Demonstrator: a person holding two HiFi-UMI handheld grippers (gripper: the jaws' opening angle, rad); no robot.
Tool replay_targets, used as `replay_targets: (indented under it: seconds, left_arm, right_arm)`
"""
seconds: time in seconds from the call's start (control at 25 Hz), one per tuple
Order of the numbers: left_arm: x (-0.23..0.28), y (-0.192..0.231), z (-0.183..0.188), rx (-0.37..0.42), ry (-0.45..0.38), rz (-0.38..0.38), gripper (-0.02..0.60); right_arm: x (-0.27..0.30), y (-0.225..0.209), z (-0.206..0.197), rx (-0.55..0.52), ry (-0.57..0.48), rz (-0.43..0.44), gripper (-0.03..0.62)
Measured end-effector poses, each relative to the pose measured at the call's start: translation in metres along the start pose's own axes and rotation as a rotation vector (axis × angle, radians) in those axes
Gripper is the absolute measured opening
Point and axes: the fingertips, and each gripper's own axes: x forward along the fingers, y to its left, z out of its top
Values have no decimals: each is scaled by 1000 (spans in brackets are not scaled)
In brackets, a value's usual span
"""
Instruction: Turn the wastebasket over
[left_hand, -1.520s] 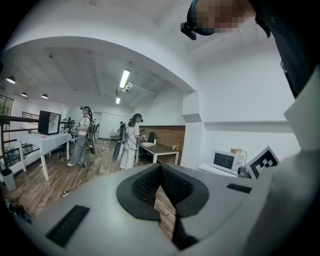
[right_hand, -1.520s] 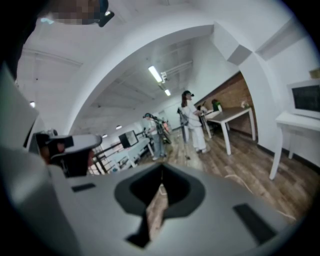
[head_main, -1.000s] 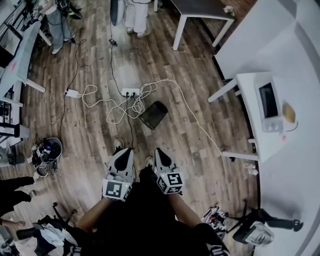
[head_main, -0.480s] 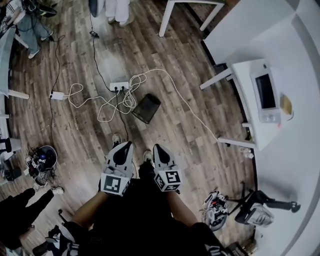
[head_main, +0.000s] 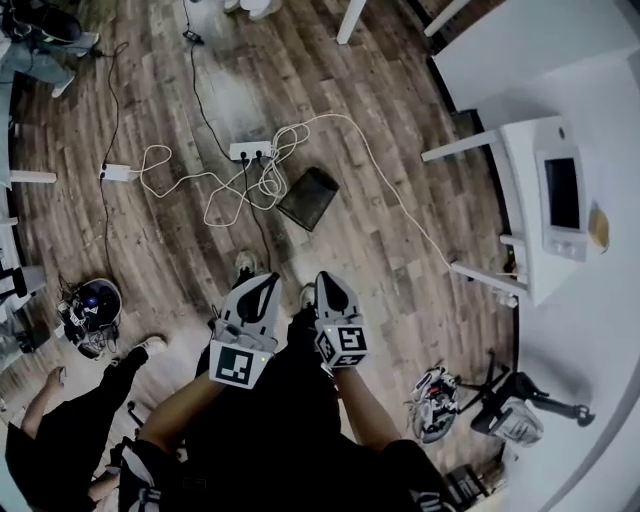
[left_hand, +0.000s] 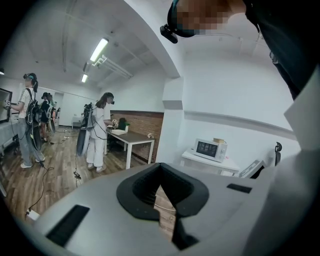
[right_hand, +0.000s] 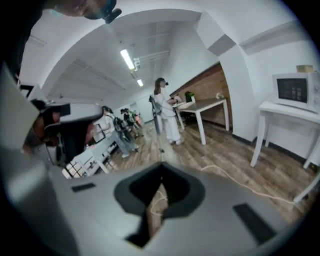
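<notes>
Looking down from the head view, the left gripper and the right gripper were held side by side in front of the person's body, close together but not touching. Both pointed forward and somewhat down towards the wooden floor. Each gripper's own view showed its jaws closed together with nothing between them; only a sliver of floorboards and a bit of white cable showed through the narrow gap beyond the tips. The wastebasket, a dark, tapering bin, was on the floor ahead of the grippers and well apart from them, roughly in line with the space between the two. Whether it stood upright or lay on its side could not be told from that steep angle. Just beside it, on its left, a tangle of white cable looped around a white power strip, and one long strand ran past the wastebasket's far side and off to the right. On the right stood a white surface carrying a microwave. The person's shoes showed on the floor just beyond the jaw tips. In the left gripper view a person in white clothes stood beside a dark-topped table farther down the room.
</notes>
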Motion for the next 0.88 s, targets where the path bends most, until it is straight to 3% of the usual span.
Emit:
replay_targets:
  seconds: [0.24,0.4,0.6,0.88]
  left_arm:
    - [17,19,-17,-62,34,19,34]
    - [24,32,-31,-1,60,-1,34]
    - [34,51,-47,-75,58,33,34]
    - [46,75,-71,-110,59,74,34]
  right_arm:
    - [51,-13,-26,-10,61,-3,32]
    - [85,-22,-55,-14,111,-11,32]
    - [126,-39,-100,-38,194,-27,32]
    - [180,-66,-170,-64,313,-47,35]
